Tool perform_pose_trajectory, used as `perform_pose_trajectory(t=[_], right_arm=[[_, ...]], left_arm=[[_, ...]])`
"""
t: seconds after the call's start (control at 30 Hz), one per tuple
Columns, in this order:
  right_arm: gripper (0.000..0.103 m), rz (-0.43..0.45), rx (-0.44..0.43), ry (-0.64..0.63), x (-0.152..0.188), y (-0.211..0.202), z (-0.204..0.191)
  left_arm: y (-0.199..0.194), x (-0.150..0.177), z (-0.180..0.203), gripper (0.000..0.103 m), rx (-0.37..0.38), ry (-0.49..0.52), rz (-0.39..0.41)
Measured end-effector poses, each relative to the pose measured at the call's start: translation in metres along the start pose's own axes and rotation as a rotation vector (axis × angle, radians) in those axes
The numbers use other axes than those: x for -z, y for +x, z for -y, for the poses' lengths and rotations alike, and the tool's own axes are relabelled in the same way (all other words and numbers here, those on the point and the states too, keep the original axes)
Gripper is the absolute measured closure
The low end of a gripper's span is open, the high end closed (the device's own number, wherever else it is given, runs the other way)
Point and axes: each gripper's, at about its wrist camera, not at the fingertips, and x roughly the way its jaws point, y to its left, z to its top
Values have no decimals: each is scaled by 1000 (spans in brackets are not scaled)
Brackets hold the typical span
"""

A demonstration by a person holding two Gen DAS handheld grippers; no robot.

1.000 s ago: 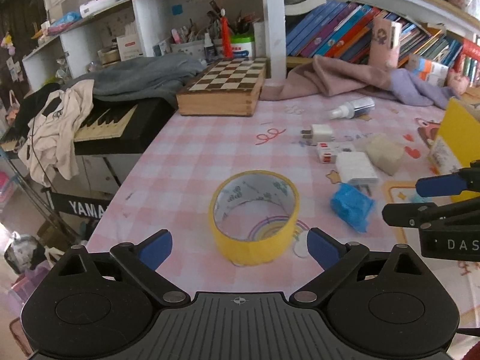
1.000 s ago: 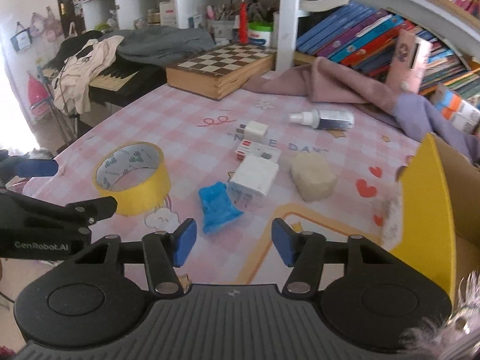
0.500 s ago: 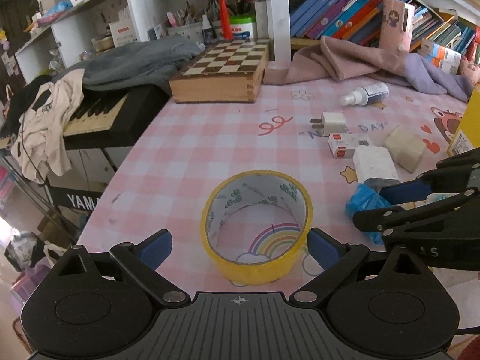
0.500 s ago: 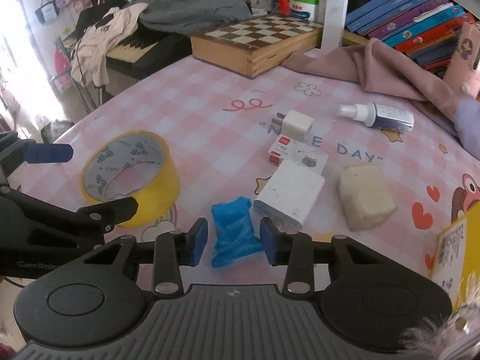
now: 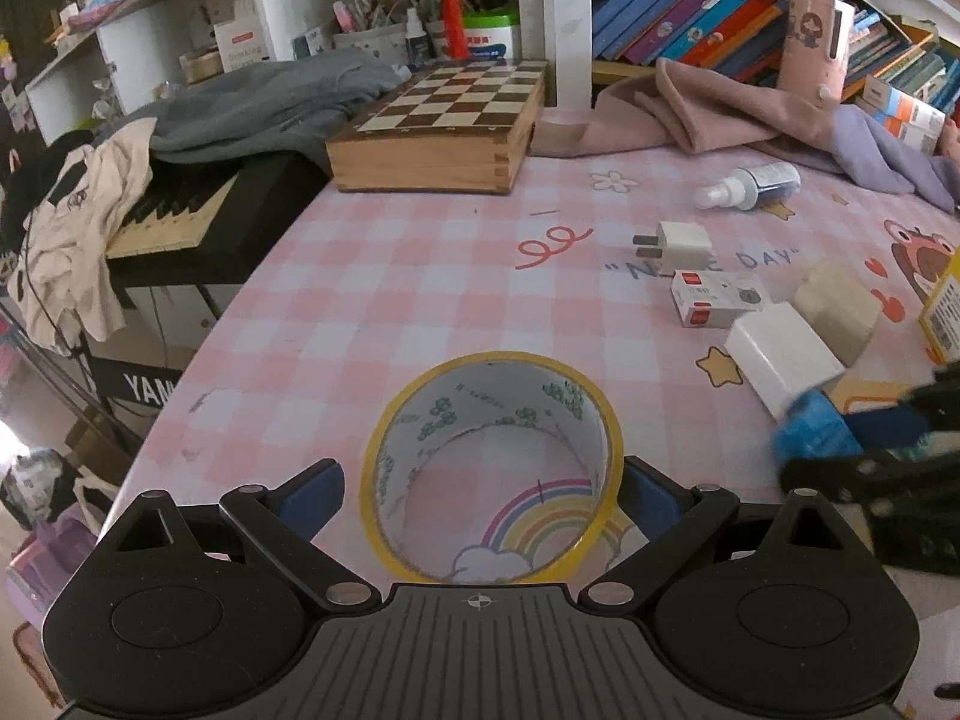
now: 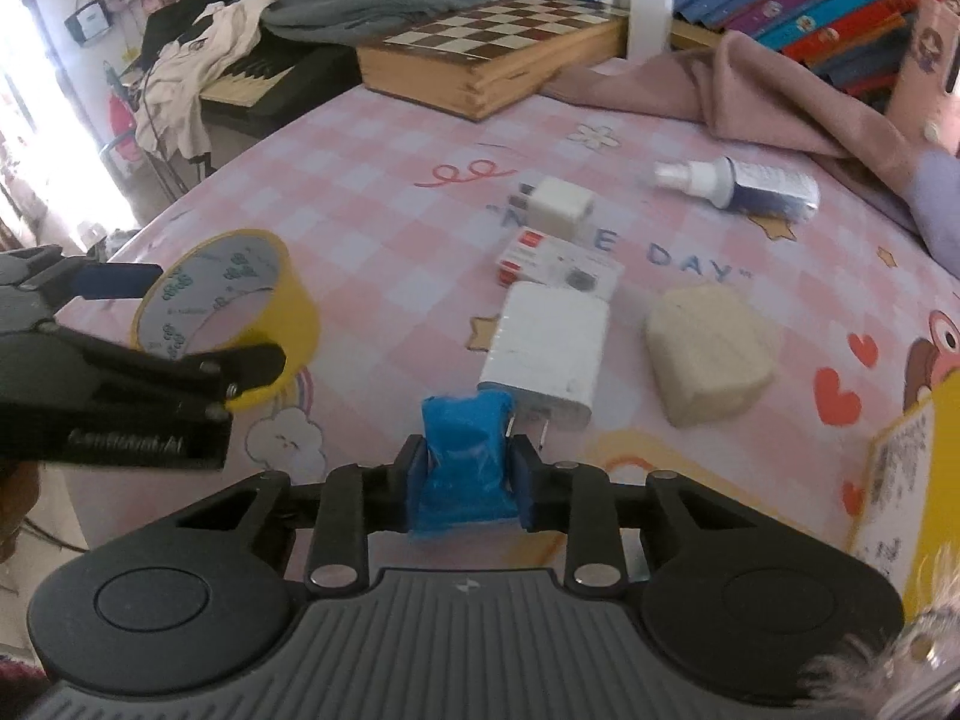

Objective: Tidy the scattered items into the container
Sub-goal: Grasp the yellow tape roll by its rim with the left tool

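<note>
A yellow tape roll (image 5: 489, 462) stands on the pink checked table between the open fingers of my left gripper (image 5: 483, 489); it also shows in the right wrist view (image 6: 231, 306). My right gripper (image 6: 468, 471) is shut on a crumpled blue packet (image 6: 465, 462), seen blurred in the left wrist view (image 5: 813, 432). A large white charger (image 6: 549, 351), a beige block (image 6: 708, 351), a small red-and-white box (image 6: 558, 267), a small white plug (image 6: 561, 204) and a spray bottle (image 6: 738, 180) lie on the table. The yellow container (image 6: 900, 468) is at the right edge.
A wooden chess box (image 5: 441, 132) lies at the back. Pink and purple cloth (image 5: 720, 120) is draped in front of a bookshelf (image 5: 720, 18). A keyboard (image 5: 174, 216) with clothes on it stands beyond the table's left edge.
My right gripper has moved onto the blue packet and shut on it. My left gripper has moved forward so the tape roll now sits between its open fingers.
</note>
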Motion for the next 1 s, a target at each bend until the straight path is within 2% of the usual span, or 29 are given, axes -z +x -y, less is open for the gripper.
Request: perform_pose_trajectory(t=[0.23, 0.3, 0.43, 0.77, 1.0], right_arm=[[75, -6, 6, -51, 5, -1, -2], [75, -3, 12, -72, 6, 0, -4], [76, 3, 21, -103, 8, 0, -8], [76, 73, 50, -118, 9, -31, -16], [76, 125, 96, -45, 18, -56, -23]], left_arm=[[14, -1, 2, 7, -10, -25, -38], [12, 1, 2, 16, 2, -28, -31], [8, 1, 2, 16, 14, -37, -32], [-29, -1, 1, 16, 80, -54, 39], [-58, 4, -4, 16, 125, -34, 85]])
